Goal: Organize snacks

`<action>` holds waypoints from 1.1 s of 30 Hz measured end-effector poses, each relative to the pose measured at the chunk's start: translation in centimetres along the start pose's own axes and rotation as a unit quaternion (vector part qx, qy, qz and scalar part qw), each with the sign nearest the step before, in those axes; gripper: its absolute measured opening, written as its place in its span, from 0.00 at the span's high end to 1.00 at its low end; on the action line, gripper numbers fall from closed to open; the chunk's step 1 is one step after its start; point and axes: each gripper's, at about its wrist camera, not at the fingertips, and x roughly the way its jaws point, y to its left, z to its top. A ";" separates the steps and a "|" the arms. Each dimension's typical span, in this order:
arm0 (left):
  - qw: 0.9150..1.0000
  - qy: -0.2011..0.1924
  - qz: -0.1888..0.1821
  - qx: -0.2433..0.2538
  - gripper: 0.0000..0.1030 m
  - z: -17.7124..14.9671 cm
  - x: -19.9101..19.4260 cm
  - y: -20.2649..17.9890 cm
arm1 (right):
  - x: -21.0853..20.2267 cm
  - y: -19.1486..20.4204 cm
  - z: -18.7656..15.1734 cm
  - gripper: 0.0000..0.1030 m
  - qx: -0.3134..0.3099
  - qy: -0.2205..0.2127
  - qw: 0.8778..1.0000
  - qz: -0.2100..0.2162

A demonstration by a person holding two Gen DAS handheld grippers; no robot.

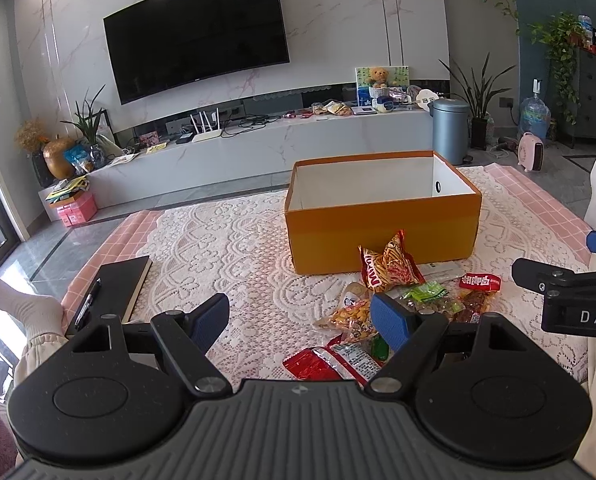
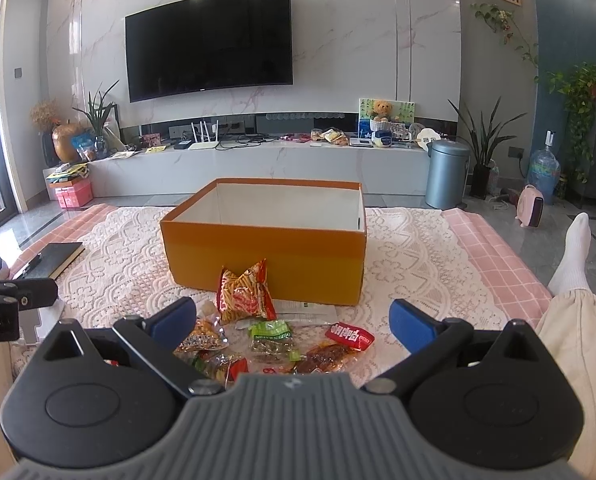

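**Both grippers spread above the snack pile, orange box empty**

The left gripper (image 1: 300, 320) hangs with its blue-padded fingers (image 1: 390, 322) set wide apart, holding nothing; its right pad sits in front of the left part of the snack pile, its left pad over bare lace. The right gripper (image 2: 292, 322) is likewise spread wide and grips nothing, and the pile shows between its two pads.

The snacks lie loose on the white lace mat (image 2: 110, 248), near its front edge and just in front of the orange box (image 2: 266, 256). Nearest the grippers are a red and silver packet (image 1: 330, 362), a yellow-orange packet (image 2: 200, 336), a green-labelled clear packet (image 2: 272, 338) and a red-labelled packet of brown strips (image 2: 330, 350). Behind them a red and yellow bag of sticks (image 2: 244, 294) stands upright, leaning close against the front wall of the box; whether it touches cannot be told. A flat white packet (image 2: 312, 312) lies beside its base.

The orange box stands open in the middle of the mat, its white inside showing nothing in it.

At the mat's left edge lies a black notebook (image 1: 118, 284) with a pen (image 1: 88, 298) on its cover. The person's white-socked feet (image 2: 574, 252) rest at either side on the pink checked cloth (image 2: 494, 248) under the lace.
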 end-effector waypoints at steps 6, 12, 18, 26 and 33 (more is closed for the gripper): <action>1.000 0.001 0.000 0.000 0.09 0.0 0.0 0.0 | -0.1 0.3 0.1 0.03 -0.004 0.003 1.000 -0.001; 1.000 0.001 0.000 -0.001 0.09 0.0 0.0 0.1 | 0.0 0.5 0.3 0.03 -0.007 0.005 1.000 -0.002; 1.000 0.000 -0.001 -0.001 0.09 0.0 0.0 0.2 | 0.0 0.6 0.3 0.03 -0.008 0.005 1.000 -0.003; 1.000 0.003 -0.002 0.001 0.09 -0.1 0.2 0.2 | -0.2 0.5 0.3 0.03 -0.001 0.001 1.000 -0.005; 1.000 0.004 -0.002 0.003 0.09 -0.1 0.2 0.0 | -0.3 0.1 0.3 0.03 0.003 0.000 1.000 -0.006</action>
